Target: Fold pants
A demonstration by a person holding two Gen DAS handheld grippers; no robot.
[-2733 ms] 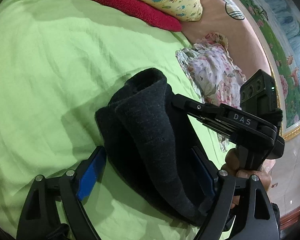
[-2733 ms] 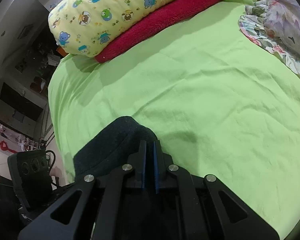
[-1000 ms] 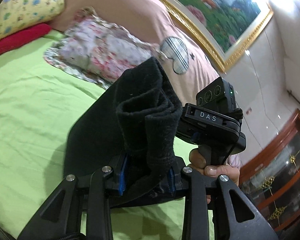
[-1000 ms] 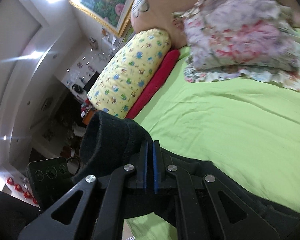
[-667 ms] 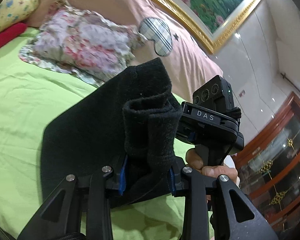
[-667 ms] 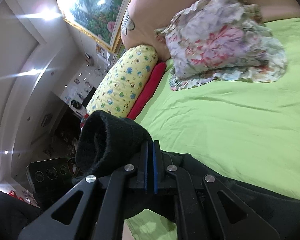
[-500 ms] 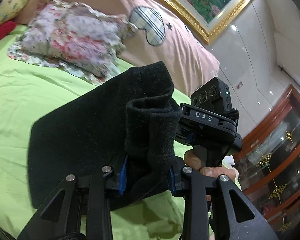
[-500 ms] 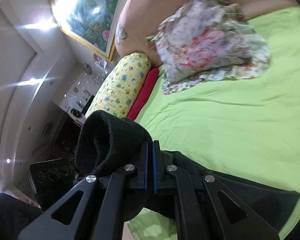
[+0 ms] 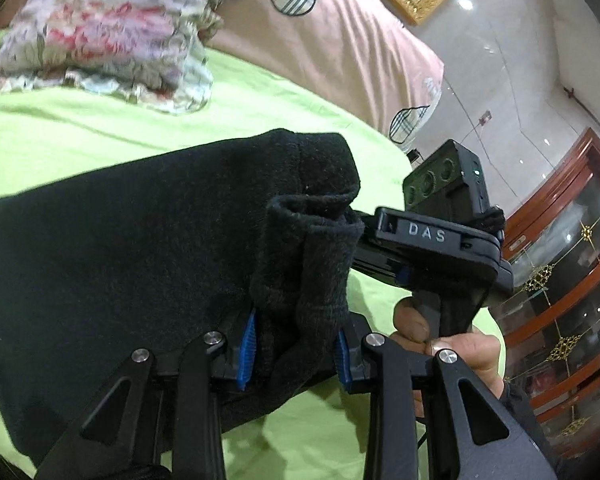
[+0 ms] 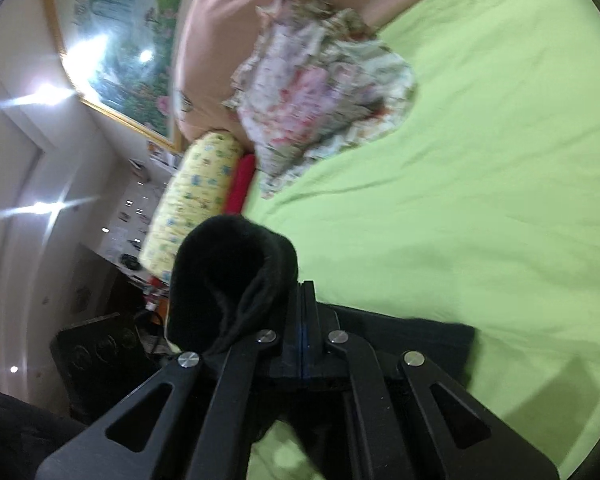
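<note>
The black pants [image 9: 132,256] hang lifted above the green bed sheet [image 9: 80,128], held by both grippers. My left gripper [image 9: 294,344] is shut on a bunched edge of the pants between its blue pads [image 9: 247,340]. My right gripper [image 10: 303,328] is shut on another part of the pants [image 10: 228,280], which curl up over its left finger. The right gripper also shows in the left wrist view [image 9: 432,240], just right of the cloth, with a hand on its handle.
A floral cushion [image 9: 100,32] and a pink headboard pillow [image 9: 340,52] lie at the far side of the bed. A yellow printed pillow [image 10: 192,196] and a red one [image 10: 242,184] lie further along. A wooden cabinet [image 9: 572,304] stands beside the bed.
Both grippers have lifted and swung the pants round towards the floral cushion. The cloth now spreads wider to the left in the left wrist view. The left gripper, open at first, has shut on it.
</note>
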